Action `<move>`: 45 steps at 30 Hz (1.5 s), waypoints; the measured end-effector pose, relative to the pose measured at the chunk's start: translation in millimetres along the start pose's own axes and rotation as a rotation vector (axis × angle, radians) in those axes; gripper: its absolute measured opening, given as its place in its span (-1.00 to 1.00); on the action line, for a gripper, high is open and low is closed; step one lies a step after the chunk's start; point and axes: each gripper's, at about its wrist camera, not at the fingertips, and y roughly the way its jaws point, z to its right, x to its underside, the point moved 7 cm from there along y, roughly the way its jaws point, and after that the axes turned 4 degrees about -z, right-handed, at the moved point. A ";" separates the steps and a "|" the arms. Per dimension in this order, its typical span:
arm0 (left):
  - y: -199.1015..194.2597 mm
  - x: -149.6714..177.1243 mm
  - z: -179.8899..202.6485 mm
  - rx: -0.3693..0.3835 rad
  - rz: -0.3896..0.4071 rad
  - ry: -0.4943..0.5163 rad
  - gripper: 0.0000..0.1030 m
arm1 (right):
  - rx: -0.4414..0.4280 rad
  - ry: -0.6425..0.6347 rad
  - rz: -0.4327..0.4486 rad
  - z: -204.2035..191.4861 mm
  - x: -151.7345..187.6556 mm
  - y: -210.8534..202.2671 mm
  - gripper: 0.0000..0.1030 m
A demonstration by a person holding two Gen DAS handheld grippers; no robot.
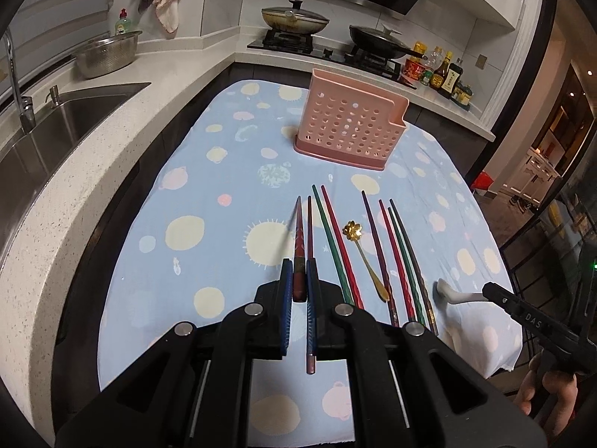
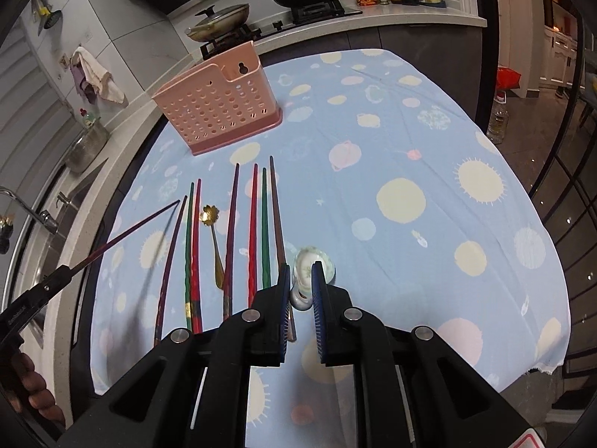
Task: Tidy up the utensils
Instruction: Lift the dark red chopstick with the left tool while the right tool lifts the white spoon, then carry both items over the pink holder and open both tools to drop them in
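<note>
A pink perforated utensil holder [image 1: 347,127] [image 2: 216,104] stands at the far side of the table. My left gripper [image 1: 298,267] is shut on a dark red chopstick [image 1: 297,250], lifted off the cloth; the right wrist view shows it raised and pointing right [image 2: 141,224]. Its twin [image 1: 309,261] lies below. Several coloured chopsticks [image 1: 335,246] [image 2: 253,231] and a gold flower spoon [image 1: 363,257] [image 2: 214,239] lie in a row. My right gripper [image 2: 301,267] is shut on the handle of a white ceramic spoon [image 2: 311,267], which rests on the cloth.
The table carries a blue cloth with dots [image 1: 209,194] [image 2: 410,171]. A counter with a sink [image 1: 67,123] runs along the left. A stove with pans [image 1: 294,22] and sauce bottles [image 1: 444,71] stand behind the table.
</note>
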 end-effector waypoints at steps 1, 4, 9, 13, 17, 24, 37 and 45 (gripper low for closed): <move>-0.8 -3.8 -0.9 0.004 0.006 -0.005 -0.87 | -0.004 0.000 0.009 -1.7 -4.8 -0.6 -0.76; -2.7 -14.5 -4.0 -0.003 0.026 -0.009 -0.87 | -0.012 -0.006 0.028 -7.0 -17.8 -0.9 -0.77; -7.6 -38.6 -7.5 -0.008 0.067 -0.013 -0.87 | -0.025 -0.022 0.054 -16.9 -39.8 -0.2 -0.84; -13.0 -62.3 -9.5 -0.017 0.108 -0.006 -0.87 | -0.027 -0.034 0.079 -24.2 -60.0 -0.8 -0.85; -17.4 -86.9 -9.9 -0.020 0.152 0.004 -0.87 | -0.043 -0.037 0.103 -30.9 -79.4 -1.2 -0.85; -23.0 -138.0 -7.0 -0.012 0.221 0.020 -0.87 | -0.095 -0.040 0.138 -48.5 -122.0 0.7 -0.85; -60.0 -262.3 33.9 0.028 0.428 0.111 -0.87 | -0.182 -0.052 0.221 -87.9 -223.5 10.7 -0.85; -56.0 -332.8 57.9 0.063 0.512 0.119 -0.87 | -0.232 -0.046 0.265 -111.7 -284.7 26.3 -0.85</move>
